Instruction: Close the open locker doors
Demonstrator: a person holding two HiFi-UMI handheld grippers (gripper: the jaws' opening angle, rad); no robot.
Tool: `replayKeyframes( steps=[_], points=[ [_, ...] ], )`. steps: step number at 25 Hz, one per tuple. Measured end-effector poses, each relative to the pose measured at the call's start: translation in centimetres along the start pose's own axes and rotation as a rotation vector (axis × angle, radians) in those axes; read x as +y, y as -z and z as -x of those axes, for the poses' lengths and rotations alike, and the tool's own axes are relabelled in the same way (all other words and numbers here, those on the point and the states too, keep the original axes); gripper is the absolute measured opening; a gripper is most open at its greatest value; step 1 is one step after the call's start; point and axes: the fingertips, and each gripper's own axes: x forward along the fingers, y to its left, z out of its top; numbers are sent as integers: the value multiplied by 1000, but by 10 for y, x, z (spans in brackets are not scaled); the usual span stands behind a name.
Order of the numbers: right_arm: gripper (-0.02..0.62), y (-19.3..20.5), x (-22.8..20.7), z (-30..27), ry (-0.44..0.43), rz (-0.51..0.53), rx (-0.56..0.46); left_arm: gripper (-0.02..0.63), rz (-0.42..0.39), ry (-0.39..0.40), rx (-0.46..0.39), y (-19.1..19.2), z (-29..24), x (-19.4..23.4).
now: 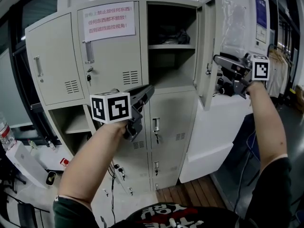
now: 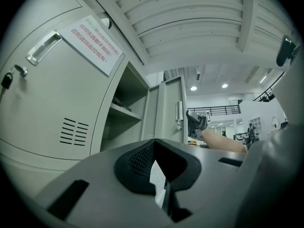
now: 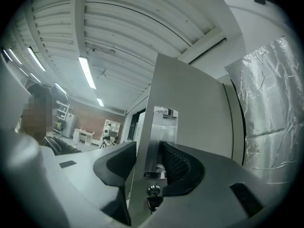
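Hanging ajar at the top right of the lockers [image 1: 109,80], the open locker door [image 1: 207,46] swings out to the right. Right tongs [image 1: 218,60] clamped across its free edge, pads either side of the metal handle [image 3: 160,141], lock [image 3: 153,191] just below. Left tongs [image 1: 147,91] closed together, nothing in them, in front of the middle lockers, well apart from that door. Lower-left compartment [image 1: 71,122] also open. Paper notice [image 1: 109,20] on the closed door beside the open one.

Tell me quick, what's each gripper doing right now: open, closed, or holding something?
Left gripper: closed, holding nothing.
Right gripper: closed on the open locker door, at its handle edge.
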Motion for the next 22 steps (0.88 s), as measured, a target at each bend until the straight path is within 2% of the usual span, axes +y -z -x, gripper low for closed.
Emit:
replayKeyframes(
  steps=[4,10,22],
  points=[
    [190,1,5,-19,-22,4,0,8,0,-7,-2,-2,8,7],
    [153,3,9,-50,-39,10,0,8,5,-21,-7,-4,21,18],
    [147,9,2,-102,-53,-6,-24,8,7,-46,-6,-6,36,41]
  ],
)
